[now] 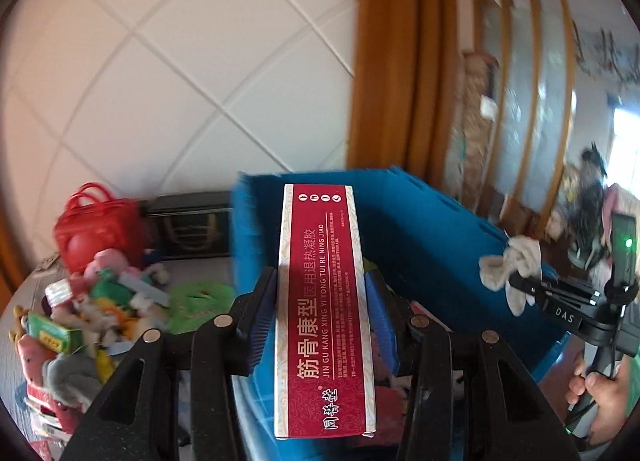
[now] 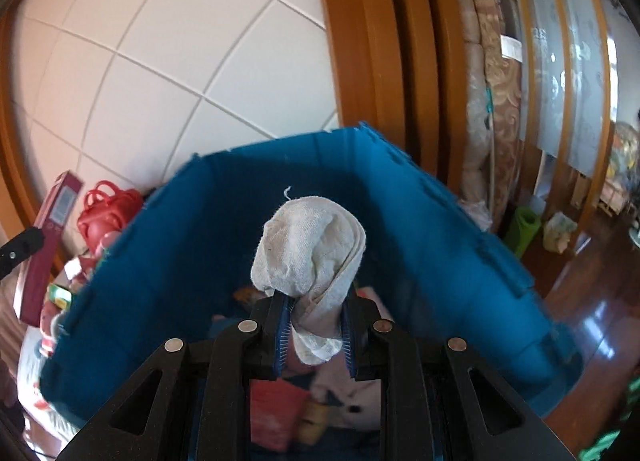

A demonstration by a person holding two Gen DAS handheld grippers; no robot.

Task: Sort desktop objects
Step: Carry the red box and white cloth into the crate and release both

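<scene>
Cloth-clamping right gripper above blue bin

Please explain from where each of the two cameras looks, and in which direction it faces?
Left wrist: on the left gripper, facing along its fingers at the held red box, blue bin and toy pile; a hand shows.
Right wrist: on the right gripper, looking into the bin past the held grey cloth.
Shared: bin, box, cloth, red bag, tiled wall.
</scene>
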